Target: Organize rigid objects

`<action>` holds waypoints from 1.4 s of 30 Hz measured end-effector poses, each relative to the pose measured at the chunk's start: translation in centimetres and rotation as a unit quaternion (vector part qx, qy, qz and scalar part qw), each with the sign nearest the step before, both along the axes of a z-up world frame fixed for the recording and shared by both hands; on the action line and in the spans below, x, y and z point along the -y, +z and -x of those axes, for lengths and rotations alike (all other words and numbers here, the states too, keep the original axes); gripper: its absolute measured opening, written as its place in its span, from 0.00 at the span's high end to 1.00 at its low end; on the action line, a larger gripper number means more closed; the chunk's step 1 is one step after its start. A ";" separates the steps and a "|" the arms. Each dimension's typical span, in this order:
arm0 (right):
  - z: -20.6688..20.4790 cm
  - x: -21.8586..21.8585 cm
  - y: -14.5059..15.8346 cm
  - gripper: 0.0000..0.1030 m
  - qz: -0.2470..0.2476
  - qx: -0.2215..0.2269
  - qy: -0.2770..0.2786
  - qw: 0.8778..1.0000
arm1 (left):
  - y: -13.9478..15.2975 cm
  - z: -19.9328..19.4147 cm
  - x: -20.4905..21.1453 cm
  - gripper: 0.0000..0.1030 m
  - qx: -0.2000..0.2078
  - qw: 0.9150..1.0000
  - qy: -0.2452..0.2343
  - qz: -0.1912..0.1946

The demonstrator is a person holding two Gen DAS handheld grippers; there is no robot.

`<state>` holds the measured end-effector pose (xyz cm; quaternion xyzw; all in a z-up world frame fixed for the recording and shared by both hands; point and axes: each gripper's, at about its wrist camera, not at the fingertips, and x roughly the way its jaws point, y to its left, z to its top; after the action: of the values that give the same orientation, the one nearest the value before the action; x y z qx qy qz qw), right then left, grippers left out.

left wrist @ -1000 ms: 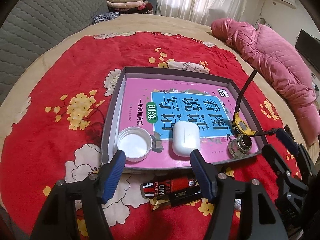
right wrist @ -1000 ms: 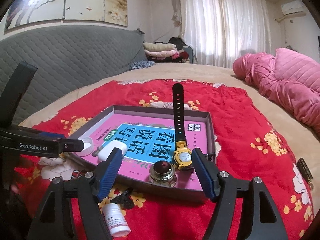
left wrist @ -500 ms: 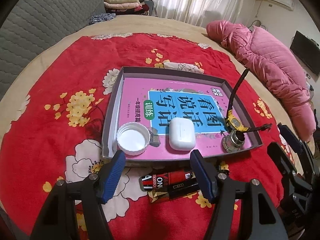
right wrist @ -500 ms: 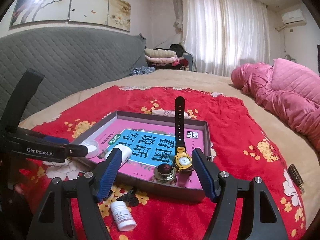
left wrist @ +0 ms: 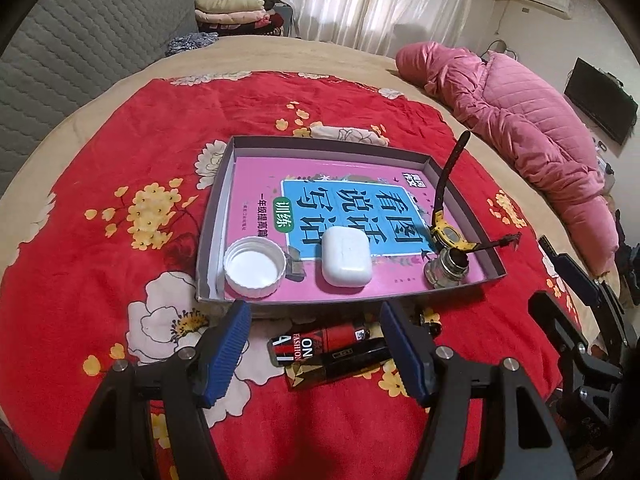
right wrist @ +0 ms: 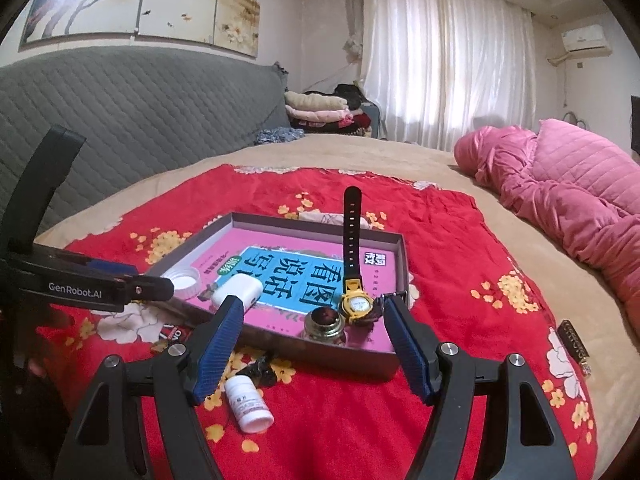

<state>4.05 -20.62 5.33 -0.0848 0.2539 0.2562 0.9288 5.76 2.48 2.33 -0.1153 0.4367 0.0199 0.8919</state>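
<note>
A grey tray (left wrist: 212, 216) (right wrist: 394, 360) on the red floral cloth holds a pink book (left wrist: 264, 184), a white cap (left wrist: 254, 266), a white earbud case (left wrist: 346, 256), a small glass jar (left wrist: 448, 266) (right wrist: 325, 326) and a yellow watch (left wrist: 450, 236) (right wrist: 356, 304) with its strap sticking up. A red and black pack (left wrist: 328, 344) lies in front of the tray, between my left gripper's (left wrist: 316, 352) open fingers. My right gripper (right wrist: 314, 350) is open and empty in front of the tray. A white pill bottle (right wrist: 248, 404) and a small black object (right wrist: 258, 368) lie on the cloth near its left finger.
A pink quilted jacket (left wrist: 520, 120) lies at the right on the bed. A grey padded headboard (right wrist: 140, 112) and folded clothes (right wrist: 316, 110) are behind. A small dark bar (right wrist: 574, 340) lies on the cloth at the right.
Both grippers have pulled back and up from the tray, so the tray looks smaller and the pill bottle and pack show more fully. Nothing in the tray moved.
</note>
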 end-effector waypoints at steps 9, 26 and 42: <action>1.4 -1.2 -0.1 0.28 0.018 -0.007 0.014 1.000 | -0.3 1.3 -0.4 0.35 -0.004 1.000 -0.006 0.002; 1.9 -1.4 -0.4 0.28 0.029 -0.025 0.020 0.999 | -1.9 1.7 0.7 0.35 -0.025 0.998 -0.053 -0.008; 1.1 -1.9 -2.2 0.28 0.043 -0.067 0.037 0.996 | -4.6 1.1 2.4 0.35 -0.056 0.989 -0.133 -0.045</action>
<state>2.92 -18.69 3.14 -0.1169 0.3230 0.2838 0.8952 4.64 0.07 -2.23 -0.0148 0.4958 -0.0726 0.8653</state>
